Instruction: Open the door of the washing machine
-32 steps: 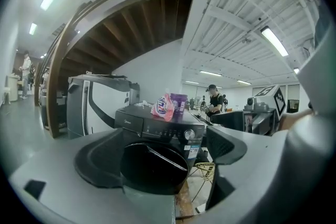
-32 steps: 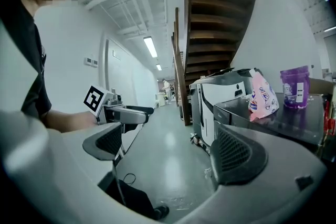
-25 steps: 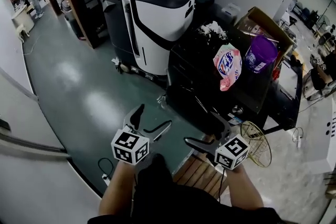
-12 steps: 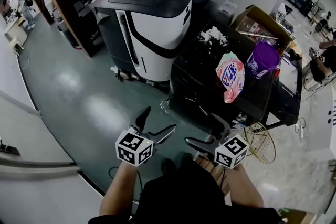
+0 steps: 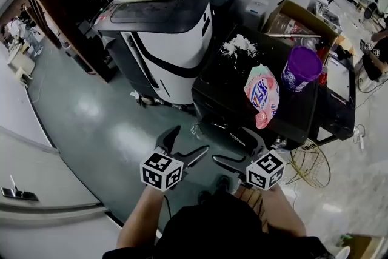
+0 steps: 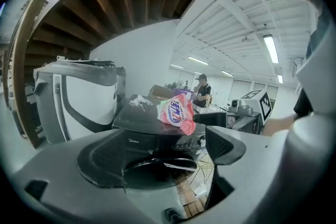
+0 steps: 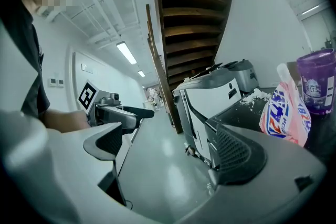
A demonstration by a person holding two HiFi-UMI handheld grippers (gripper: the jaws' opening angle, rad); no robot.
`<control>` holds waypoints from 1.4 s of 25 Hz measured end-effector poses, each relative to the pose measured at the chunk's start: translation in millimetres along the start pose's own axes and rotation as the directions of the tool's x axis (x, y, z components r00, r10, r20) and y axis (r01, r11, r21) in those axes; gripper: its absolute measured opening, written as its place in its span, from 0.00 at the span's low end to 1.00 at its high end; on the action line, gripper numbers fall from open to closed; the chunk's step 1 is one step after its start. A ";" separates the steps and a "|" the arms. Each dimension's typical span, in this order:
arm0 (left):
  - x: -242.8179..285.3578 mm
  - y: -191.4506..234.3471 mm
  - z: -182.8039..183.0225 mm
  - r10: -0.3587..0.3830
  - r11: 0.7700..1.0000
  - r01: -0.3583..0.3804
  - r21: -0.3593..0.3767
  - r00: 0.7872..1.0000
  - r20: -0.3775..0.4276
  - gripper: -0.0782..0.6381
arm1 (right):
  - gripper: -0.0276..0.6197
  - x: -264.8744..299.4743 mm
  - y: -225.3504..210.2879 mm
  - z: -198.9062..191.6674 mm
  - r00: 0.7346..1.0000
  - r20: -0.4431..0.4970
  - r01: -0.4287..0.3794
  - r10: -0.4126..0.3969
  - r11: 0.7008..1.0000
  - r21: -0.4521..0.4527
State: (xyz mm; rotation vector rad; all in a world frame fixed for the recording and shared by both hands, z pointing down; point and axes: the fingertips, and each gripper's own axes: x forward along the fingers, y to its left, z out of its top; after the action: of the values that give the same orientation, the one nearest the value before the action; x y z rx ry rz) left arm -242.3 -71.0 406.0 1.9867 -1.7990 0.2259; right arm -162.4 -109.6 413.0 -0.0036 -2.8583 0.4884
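The left gripper [image 5: 189,141] hangs over the green floor [image 5: 91,112] with its jaws wide apart and nothing between them. Just to its right, the right gripper [image 5: 235,147] is likewise spread and empty; the two are near each other but not touching. Just beyond both stands the black washing machine [image 5: 225,79], its front facing them; neither gripper touches it, and its door is too dark to make out. On its top lie a pink detergent bag [image 5: 262,94], a purple tub [image 5: 301,67] to the right of the bag, and a white heap [image 5: 239,44] farther back. A grey-and-white machine [image 5: 173,39] stands far left. A wire basket [image 5: 310,164] sits near right.
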 end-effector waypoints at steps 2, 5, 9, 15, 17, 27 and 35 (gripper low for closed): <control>15.7 -3.3 8.4 -0.021 0.999 0.022 0.024 1.000 -0.019 0.81 | 0.92 0.5 -12.0 5.9 1.000 0.024 0.004 -0.004 1.000 0.011; 36.2 -5.0 17.6 -0.046 0.998 0.047 0.039 0.998 -0.041 0.81 | 0.92 0.7 -28.0 13.1 0.999 0.043 0.008 -0.008 1.000 0.006; 53.5 -0.5 20.1 -0.074 0.997 0.076 0.028 0.995 -0.059 0.81 | 0.92 4.6 -38.4 13.2 0.999 0.027 0.017 -0.018 1.000 0.015; 78.7 4.7 12.8 -0.218 0.974 0.223 0.039 0.972 -0.089 0.81 | 0.91 2.2 -47.2 5.0 0.987 0.020 0.156 -0.157 0.987 0.047; 86.4 5.1 3.4 -0.280 0.957 0.286 0.044 0.953 -0.118 0.81 | 0.91 -0.7 -48.2 -2.5 0.973 0.027 0.228 -0.231 0.970 0.079; 95.6 -12.0 -40.2 -0.491 0.857 0.513 0.047 0.841 -0.227 0.81 | 0.90 -12.3 -36.5 -49.0 0.880 -0.032 0.471 -0.473 0.863 0.183; 115.7 -39.5 -87.9 -0.568 0.792 0.609 0.027 0.753 -0.332 0.81 | 0.88 -45.2 -46.4 -103.2 0.775 -0.078 0.623 -0.627 0.737 0.262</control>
State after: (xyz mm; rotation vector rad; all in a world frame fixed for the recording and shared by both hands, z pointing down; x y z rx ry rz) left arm -172.6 -135.6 522.9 2.3499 -0.9122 0.4304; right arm -92.4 -121.5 512.0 0.9847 -2.5421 0.7146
